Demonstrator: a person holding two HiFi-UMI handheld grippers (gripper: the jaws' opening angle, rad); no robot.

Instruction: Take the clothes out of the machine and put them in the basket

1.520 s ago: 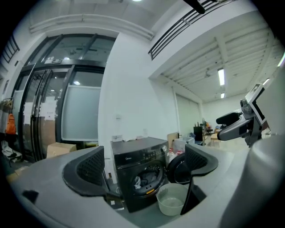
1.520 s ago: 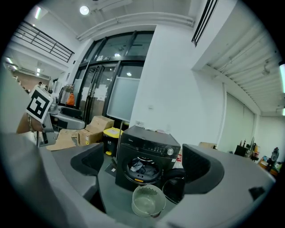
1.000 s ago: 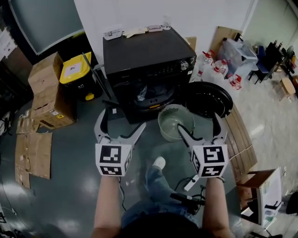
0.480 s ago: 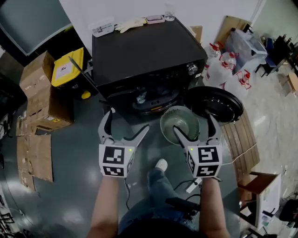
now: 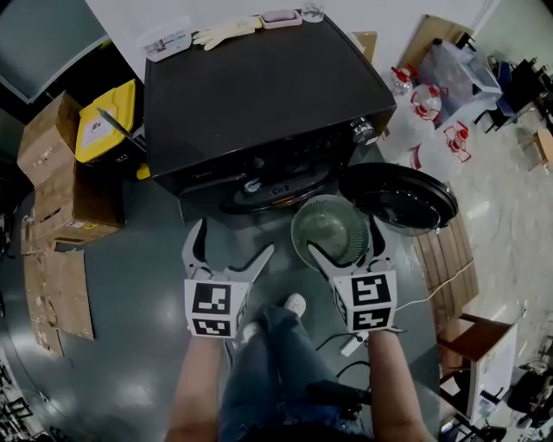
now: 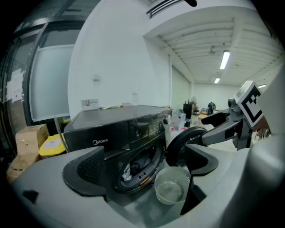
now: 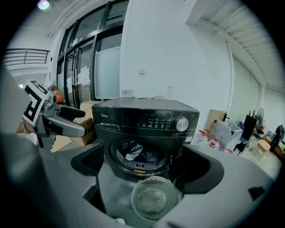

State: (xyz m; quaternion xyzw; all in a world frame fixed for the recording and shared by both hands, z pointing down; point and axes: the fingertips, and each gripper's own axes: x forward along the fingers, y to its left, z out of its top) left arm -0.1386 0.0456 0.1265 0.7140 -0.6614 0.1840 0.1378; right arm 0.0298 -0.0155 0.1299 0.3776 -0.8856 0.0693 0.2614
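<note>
Left gripper (image 5: 233,237) and right gripper (image 5: 344,235): fingers open, empty.
Crumpled dark clothes (image 7: 133,151) in the black washing machine (image 7: 147,119) seem soft, light; pinch a fold.

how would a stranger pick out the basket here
Find the black front-loading washing machine against the white wall, its round door swung open to the right. On the floor just in front of the drum, beside that door, sits the basket: round, pale green, slotted walls, empty.
</note>
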